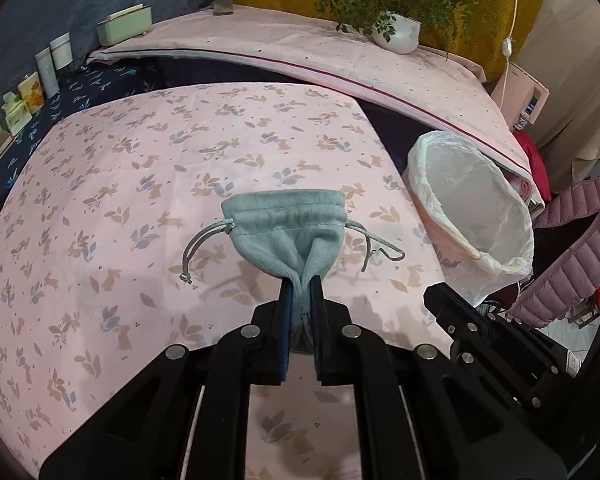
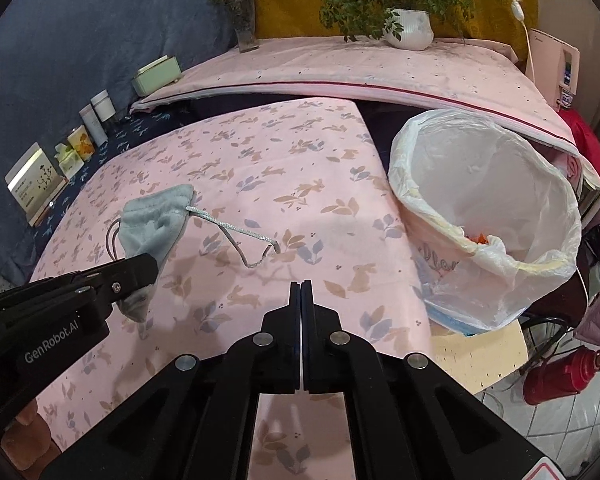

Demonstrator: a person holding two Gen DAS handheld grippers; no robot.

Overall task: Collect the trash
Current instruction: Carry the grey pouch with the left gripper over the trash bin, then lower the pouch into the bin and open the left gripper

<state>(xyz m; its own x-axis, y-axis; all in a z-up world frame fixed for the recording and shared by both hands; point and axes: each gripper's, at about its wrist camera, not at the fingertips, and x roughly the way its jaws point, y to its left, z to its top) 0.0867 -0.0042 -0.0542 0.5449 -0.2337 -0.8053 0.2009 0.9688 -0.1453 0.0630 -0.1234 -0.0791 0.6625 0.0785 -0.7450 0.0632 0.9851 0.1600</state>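
Your left tool (image 1: pixel 301 284) pinches one grey drawstring pouch (image 1: pixel 286 224) above the pink tabletop (image 1: pixel 140 184). Your right tool (image 2: pixel 301 286) is pressed together, holding nothing. One lined bin (image 2: pixel 496 216) stands right of it.

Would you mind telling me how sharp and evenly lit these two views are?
Left wrist: pouch sharp, soft shadow on the tablecloth, edges bowed with dark corners. Right wrist: bin liner bright but not blown out, same fisheye curvature.
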